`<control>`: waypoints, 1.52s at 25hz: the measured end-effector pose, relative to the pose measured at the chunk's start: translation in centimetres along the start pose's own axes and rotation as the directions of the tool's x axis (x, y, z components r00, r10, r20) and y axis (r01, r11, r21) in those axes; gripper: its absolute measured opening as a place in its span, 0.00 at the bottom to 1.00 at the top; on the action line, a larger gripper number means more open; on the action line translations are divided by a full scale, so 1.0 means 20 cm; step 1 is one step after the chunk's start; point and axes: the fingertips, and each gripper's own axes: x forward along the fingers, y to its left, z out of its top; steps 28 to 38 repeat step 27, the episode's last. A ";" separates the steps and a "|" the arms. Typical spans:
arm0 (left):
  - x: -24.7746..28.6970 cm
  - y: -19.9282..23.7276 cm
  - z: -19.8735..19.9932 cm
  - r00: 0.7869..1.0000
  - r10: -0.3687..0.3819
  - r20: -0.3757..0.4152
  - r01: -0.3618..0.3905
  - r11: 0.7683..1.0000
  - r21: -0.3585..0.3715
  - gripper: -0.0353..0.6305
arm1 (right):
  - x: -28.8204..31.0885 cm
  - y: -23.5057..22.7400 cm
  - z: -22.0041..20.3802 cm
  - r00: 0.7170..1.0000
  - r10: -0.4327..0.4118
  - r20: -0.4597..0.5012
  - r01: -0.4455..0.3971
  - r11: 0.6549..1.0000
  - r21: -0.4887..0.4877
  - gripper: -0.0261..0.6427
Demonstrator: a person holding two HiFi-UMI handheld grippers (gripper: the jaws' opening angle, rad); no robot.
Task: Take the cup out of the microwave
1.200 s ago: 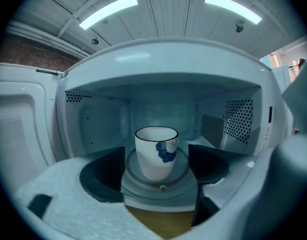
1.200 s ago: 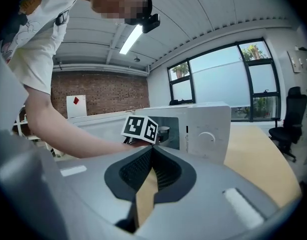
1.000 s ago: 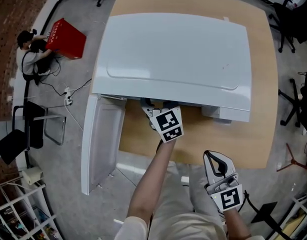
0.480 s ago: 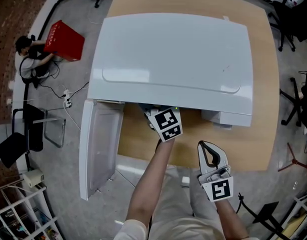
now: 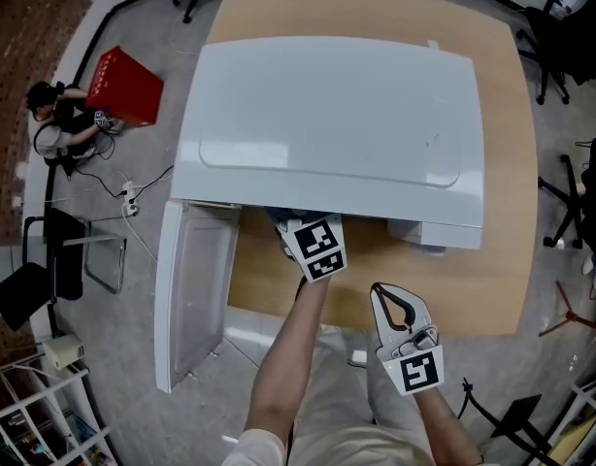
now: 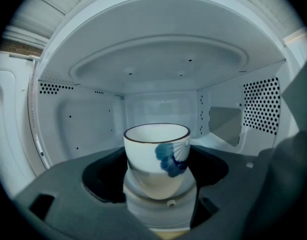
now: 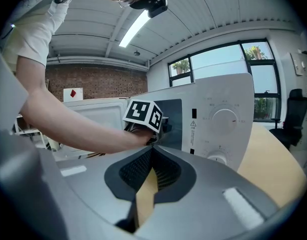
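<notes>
Smoothly glazed, the round cup (image 6: 157, 154) — blue-daubed — tapers downward.

Left gripper (image 6: 156, 186): forearm outstretched, fingers wide, closing; cup (image 6: 157, 156) between them, not gripped. Right gripper (image 5: 385, 294): fingers together, empty.

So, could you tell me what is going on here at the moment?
A person holds the left tool inside the open microwave. A white cup with a blue pattern stands between its jaws, which are closing but do not yet press on it. The right tool, shut and empty, is held outside, in front of the microwave.
</notes>
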 end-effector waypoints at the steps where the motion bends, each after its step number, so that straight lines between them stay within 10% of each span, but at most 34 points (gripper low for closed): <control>1: -0.01 0.00 0.00 1.000 -0.003 0.000 0.003 1.000 -0.004 0.62 | 0.00 0.00 0.00 1.000 -0.003 0.000 0.003 1.000 -0.010 0.05; 27: -0.95 -0.08 -0.01 0.997 -0.046 -0.065 0.043 0.998 -0.046 0.62 | -0.11 0.08 0.25 0.999 0.028 0.037 -0.026 0.999 -0.047 0.05; 38: -0.95 -0.08 -0.01 0.997 -0.046 -0.065 0.043 0.998 -0.046 0.62 | -0.11 0.08 0.25 0.999 0.028 0.037 -0.026 0.999 -0.047 0.05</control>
